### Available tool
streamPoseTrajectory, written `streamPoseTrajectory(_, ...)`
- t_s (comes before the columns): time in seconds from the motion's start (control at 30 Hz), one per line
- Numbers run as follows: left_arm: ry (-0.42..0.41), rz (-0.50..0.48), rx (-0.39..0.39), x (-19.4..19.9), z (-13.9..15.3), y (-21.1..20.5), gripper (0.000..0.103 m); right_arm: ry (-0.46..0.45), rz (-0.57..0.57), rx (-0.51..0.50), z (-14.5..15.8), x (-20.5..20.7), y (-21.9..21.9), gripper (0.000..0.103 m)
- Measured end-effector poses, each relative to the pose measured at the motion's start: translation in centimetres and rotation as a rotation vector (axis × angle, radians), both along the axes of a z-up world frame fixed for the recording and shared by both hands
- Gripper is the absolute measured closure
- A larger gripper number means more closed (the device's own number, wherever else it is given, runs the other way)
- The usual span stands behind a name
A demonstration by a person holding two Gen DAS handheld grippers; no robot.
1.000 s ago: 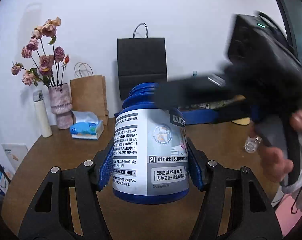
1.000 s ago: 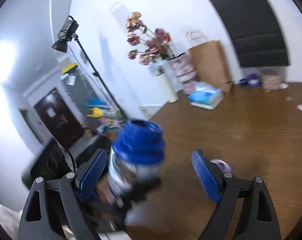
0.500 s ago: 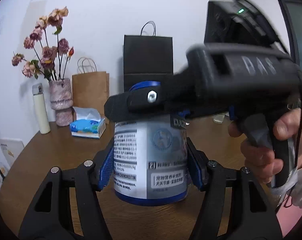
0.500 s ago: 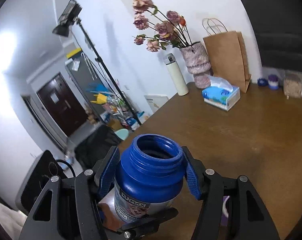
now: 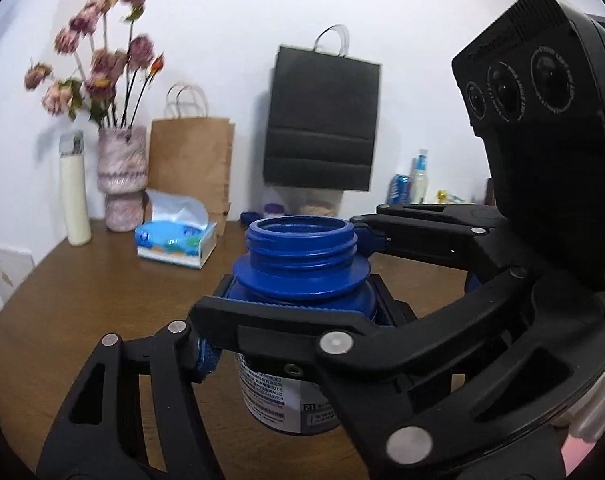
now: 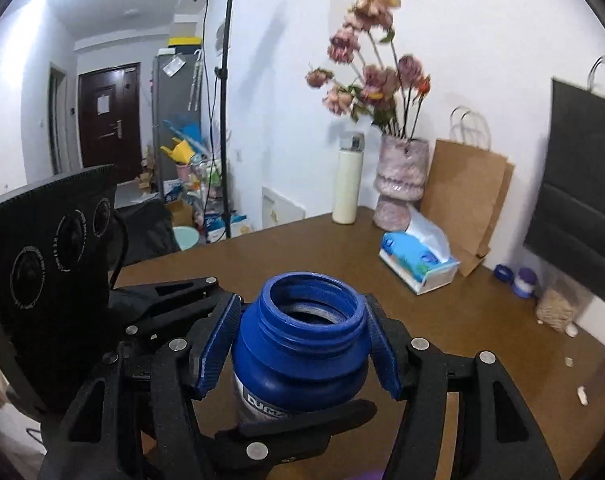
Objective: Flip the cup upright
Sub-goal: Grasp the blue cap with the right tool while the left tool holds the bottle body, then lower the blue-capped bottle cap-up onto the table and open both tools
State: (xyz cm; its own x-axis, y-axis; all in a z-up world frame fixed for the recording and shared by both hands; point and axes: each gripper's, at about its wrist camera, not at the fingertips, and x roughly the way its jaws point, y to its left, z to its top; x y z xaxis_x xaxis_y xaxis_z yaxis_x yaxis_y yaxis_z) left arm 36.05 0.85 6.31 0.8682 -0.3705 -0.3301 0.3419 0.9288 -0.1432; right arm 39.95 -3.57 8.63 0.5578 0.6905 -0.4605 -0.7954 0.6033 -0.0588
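The cup, a blue jar (image 5: 302, 256) with a silver label and an open threaded mouth, stands upright above the brown table (image 5: 82, 320). My right gripper (image 5: 334, 280) reaches in from the right and is shut on its blue shoulder. In the right wrist view, both blue pads (image 6: 222, 344) press the cup (image 6: 302, 356) just under the neck. My left gripper (image 5: 294, 368) holds the labelled body lower down. Its left pad (image 5: 206, 356) sits beside the label, while its right finger is hidden behind the right gripper. One left finger (image 6: 298, 420) lies across the label.
A tissue box (image 5: 178, 240), a vase of dried flowers (image 5: 120, 176), a white flask (image 5: 74, 196), a brown paper bag (image 5: 190, 168) and a black bag (image 5: 322, 128) line the table's back. Small jars (image 6: 524, 280) stand at the right. A light stand (image 6: 222, 120) rises beyond the table's left edge.
The right gripper swung in over the cup and shut on its shoulder. The cup now sits lower in the left wrist view, showing its open mouth from above.
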Motion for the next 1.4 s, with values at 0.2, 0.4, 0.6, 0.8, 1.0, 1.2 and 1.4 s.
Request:
streamPoseTrajectory(0.2, 0.081, 0.019, 0.034, 1.9, -2.6, -1.1, 0.043, 0.076, 0.001, -0.035, -2.8, 2.9, -0.4, 0.037)
streamPoseTrajectory(0.4, 0.163, -0.07, 0.091, 2.3, -4.0, -4.4, 0.043, 0.08, -0.037, -0.042, -3.5, 1.5, -5.2, 0.037)
streamPoseTrajectory(0.6, 0.227, -0.141, 0.192, 2.5, -5.7, -7.5, 0.043, 0.149, -0.05, -0.08, -6.5, 1.1, -7.8, 0.04)
streamPoseTrajectory(0.8, 0.292, -0.166, 0.221, 3.1, -6.6, -8.6, 0.042, 0.13, -0.059, -0.053, -7.3, 1.2, -9.2, 0.043)
streamPoseTrajectory(1.0, 0.378, -0.123, 0.197, 2.1, -7.0, -6.9, 0.026, 0.078, -0.137, -0.052, -7.9, 1.6, -10.2, 0.043)
streamPoseTrajectory(1.2, 0.314, -0.016, 0.176, -2.0, -4.4, -4.0, 0.005, 0.177, -0.153, 0.022, -6.8, 0.4, -12.3, 0.021)
streamPoseTrajectory(1.4, 0.187, 0.165, 0.184, -7.3, -1.7, -1.6, 0.0, 0.197, -0.302, 0.07, -5.7, -4.4, -16.6, 0.021)
